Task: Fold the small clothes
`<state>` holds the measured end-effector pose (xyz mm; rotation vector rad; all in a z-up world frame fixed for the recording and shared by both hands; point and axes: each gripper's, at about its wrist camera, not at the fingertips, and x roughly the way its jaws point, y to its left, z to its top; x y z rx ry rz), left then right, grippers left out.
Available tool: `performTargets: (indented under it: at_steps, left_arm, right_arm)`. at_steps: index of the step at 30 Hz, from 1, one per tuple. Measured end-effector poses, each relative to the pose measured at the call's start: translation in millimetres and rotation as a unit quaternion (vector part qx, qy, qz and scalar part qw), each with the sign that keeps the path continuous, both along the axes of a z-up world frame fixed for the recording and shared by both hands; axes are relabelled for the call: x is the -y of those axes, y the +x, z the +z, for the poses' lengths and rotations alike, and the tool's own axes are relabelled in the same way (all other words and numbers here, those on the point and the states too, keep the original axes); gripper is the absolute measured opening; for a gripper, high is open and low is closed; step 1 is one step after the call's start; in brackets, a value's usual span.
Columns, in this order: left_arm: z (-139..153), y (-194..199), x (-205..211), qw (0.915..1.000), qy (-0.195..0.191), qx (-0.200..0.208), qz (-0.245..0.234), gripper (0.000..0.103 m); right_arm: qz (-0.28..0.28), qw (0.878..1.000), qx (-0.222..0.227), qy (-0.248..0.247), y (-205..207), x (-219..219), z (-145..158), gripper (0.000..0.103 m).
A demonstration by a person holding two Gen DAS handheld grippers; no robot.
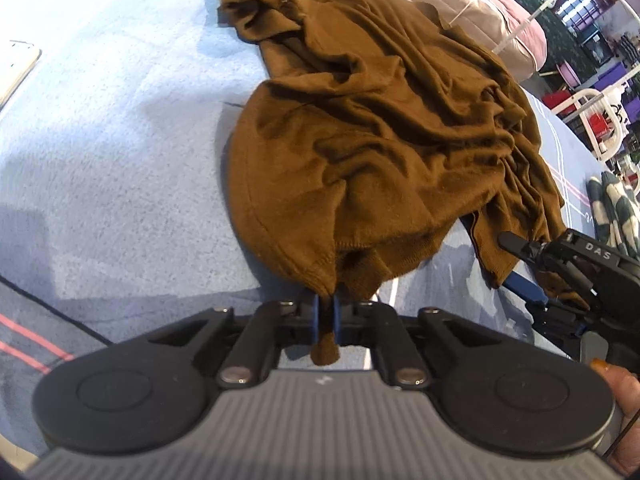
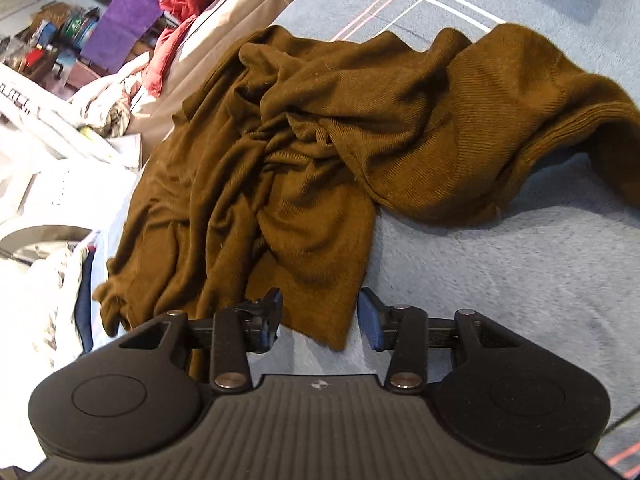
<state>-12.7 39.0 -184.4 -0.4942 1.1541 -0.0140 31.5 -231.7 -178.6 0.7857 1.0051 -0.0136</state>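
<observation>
A crumpled brown knit garment (image 1: 384,128) lies in loose folds on a pale blue fleece blanket (image 1: 120,160) marked with thin pink and white stripes. The left gripper (image 1: 327,314), black with blue pads, is clamped shut on a corner of the garment's hem: the pads press together on the cloth, and a small tuft of brown fabric hangs out below them toward the camera. From that pinched corner the hem rises in a curved, seamed edge up the garment's left side. In the left wrist view the right gripper (image 1: 520,264) enters from the right edge, its dark finger lying against another edge of the same garment, with part of a person's hand (image 1: 618,380) visible at the lower right. In the right wrist view the right gripper (image 2: 320,320) has its jaws apart, one blue pad on each side of a hanging point of the brown garment (image 2: 320,152); the left pad is touching or just beside the cloth, the right pad stands clear of it with blanket (image 2: 500,272) showing in the gap. No grip there. A red cloth (image 2: 180,16) and a purple panel (image 2: 124,12) lie beyond the far edge, well apart from the garment.
</observation>
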Motion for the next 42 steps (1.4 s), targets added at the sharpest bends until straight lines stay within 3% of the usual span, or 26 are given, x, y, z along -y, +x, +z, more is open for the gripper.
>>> performTargets:
  at_steps: [1, 3, 5, 11, 17, 24, 28, 36, 42]
  left_arm:
    - [0, 2, 1, 1.0000, 0.002, 0.002, -0.003, 0.005]
    - [0, 5, 0, 1.0000, 0.002, 0.005, -0.005, 0.005]
    - [0, 7, -1, 1.0000, -0.003, 0.003, 0.002, 0.005]
    - [5, 6, -10, 0.9999, -0.007, 0.007, 0.010, 0.004]
    - [30, 1, -29, 0.9996, 0.007, 0.026, -0.010, 0.004]
    - [55, -19, -64, 0.9982, 0.006, -0.006, -0.059, 0.004]
    - [67, -39, -87, 0.9977, 0.014, -0.022, -0.062, 0.004]
    - [73, -63, -105, 0.9933, 0.039, -0.042, -0.100, 0.004]
    - [51, -78, -99, 0.9873, 0.068, -0.070, -0.125, 0.004]
  right_arm:
    - [-0.001, 1.000, -0.001, -0.002, 2, -1, -1, 0.055]
    - [-0.006, 1.000, -0.008, -0.007, 5, -3, -4, 0.020]
    - [-0.009, 1.000, -0.016, -0.005, 6, -2, -7, 0.007]
    - [0.000, 1.000, -0.015, -0.024, 2, 0, 1, 0.005]
    - [0.052, 0.998, -0.014, -0.039, -9, 4, 32, 0.005]
    - [0.124, 0.989, -0.035, -0.071, -37, 20, 69, 0.005]
    - [0.146, 0.984, -0.054, -0.087, -53, 31, 81, 0.005]
    - [0.195, 0.971, -0.080, -0.112, -78, 35, 87, 0.005]
    - [0.203, 0.965, -0.112, -0.120, -98, 32, 69, 0.004]
